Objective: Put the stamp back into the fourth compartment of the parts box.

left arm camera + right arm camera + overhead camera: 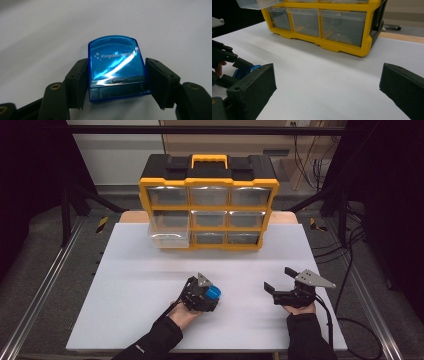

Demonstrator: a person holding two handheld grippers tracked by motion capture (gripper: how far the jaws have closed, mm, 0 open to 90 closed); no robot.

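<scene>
Left gripper (pixel 117 82): it is closing on a small blue box (pixel 117 67), one jaw pressing each of its side faces, low over the near middle of the tabletop (pixel 140 270).
Right gripper (pixel 283 281): it is hovering with its jaws spread wide and nothing between them, well apart from the left one, on the right side.
Blue box: clear blue plastic with white lettering; whether it is resting on the tabletop or just lifted I cannot tell.
Which way it is pointing: its rounded end is facing away from the left gripper, its darker, squarer end lying back between the jaws; its long axis is running along the jaws.
Drawer cabinet (pixel 209 205): a yellow and black one is standing at the far edge, with one clear drawer (pixel 169 231) at lower left pulled out.
Step in hand: probably the pick-up of the box.
Next move: likely carrying it to the open drawer, which is calling for a steady hold and a release over the drawer's opening.
</scene>
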